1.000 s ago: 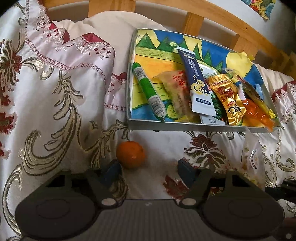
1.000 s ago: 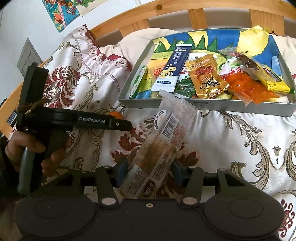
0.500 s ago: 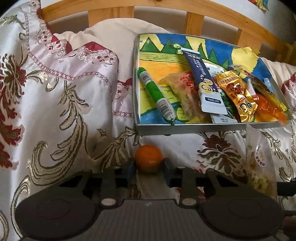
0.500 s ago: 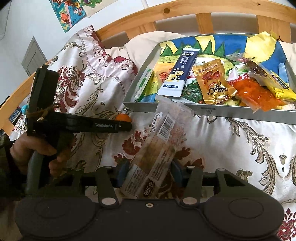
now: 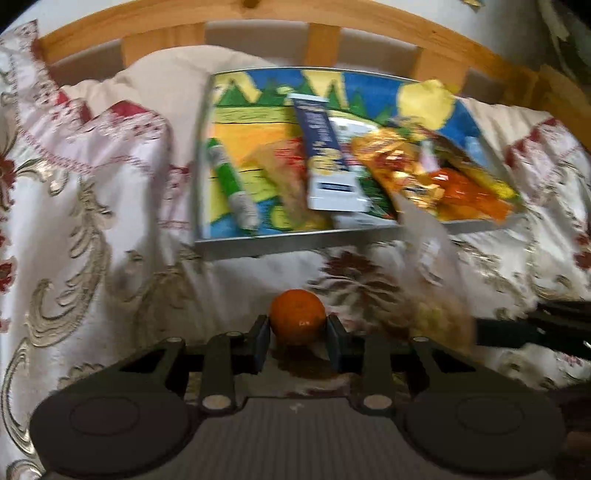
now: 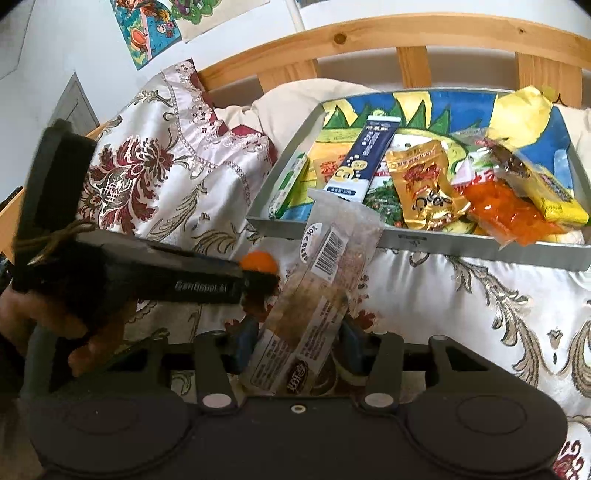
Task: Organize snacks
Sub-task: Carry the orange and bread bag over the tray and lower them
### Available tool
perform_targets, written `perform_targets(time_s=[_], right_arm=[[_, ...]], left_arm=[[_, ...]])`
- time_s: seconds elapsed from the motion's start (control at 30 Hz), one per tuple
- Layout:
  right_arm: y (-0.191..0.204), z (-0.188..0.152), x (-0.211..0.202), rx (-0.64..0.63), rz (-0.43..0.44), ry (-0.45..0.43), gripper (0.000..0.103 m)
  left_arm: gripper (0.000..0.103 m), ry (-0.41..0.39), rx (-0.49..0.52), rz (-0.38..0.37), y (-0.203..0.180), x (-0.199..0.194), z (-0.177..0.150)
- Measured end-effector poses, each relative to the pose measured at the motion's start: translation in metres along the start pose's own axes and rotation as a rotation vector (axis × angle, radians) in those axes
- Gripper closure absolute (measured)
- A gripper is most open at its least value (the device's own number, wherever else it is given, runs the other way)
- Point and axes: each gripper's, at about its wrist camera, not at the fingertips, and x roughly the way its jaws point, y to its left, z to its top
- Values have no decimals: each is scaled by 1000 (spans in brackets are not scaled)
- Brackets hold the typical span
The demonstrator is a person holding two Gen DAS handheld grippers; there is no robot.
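Note:
A small orange (image 5: 297,321) sits between the blue pads of my left gripper (image 5: 297,341), which is shut on it just above the patterned bedspread. In the right wrist view the orange (image 6: 258,261) shows at the tip of that gripper. My right gripper (image 6: 297,347) is shut on a long clear snack packet (image 6: 325,280) that slants up toward the tray; the same packet (image 5: 432,266) appears blurred at the right of the left wrist view. The grey tray (image 6: 406,242) ahead holds a green tube (image 5: 229,184), a blue sachet (image 6: 364,162), a gold pack (image 6: 424,184) and an orange pack (image 6: 506,210).
The tray (image 5: 295,245) lies on a satin bedspread (image 5: 92,221) with a pillow (image 5: 166,85) behind it. A wooden headboard (image 6: 369,37) runs across the back. A person's hand (image 6: 55,317) grips the left tool's handle. Posters (image 6: 147,26) hang on the wall.
My left gripper moved up to the orange on the bedspread, shut on it, then swung with it toward the tray. The right gripper kept its hold on the clear packet, almost still.

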Motion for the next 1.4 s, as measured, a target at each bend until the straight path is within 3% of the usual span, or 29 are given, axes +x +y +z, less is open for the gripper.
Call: perform_targets(time_s=[0.13,0.4,0.8,0.97,1.07,1.17,1.4], right_arm=[[-1,2,-2,-5,-12,-14,53],[-5,9,-9,-15,-54,-66,53],[-38,64,-5,-34,-158,-289,61],[-47,74,28,-96,-220,-266,62],[-53,71,42,-84,-212,-223,67],[-55,68,38,-78,-197,-218,63],[-44,56,24,-145,-202,-231,45]], left_arm=[[68,-26,27,-1,-7,-6,-1],[68,-91,-38,32,4,-15,6],[68,-287,-104,91,15,-7,56],[68,-273,-156,70,23,16,69],[68,-265,-155,72,25,25,66],[67,-261,-162,63,30,31,66],[67,-249,-162,66,30,43,71]])
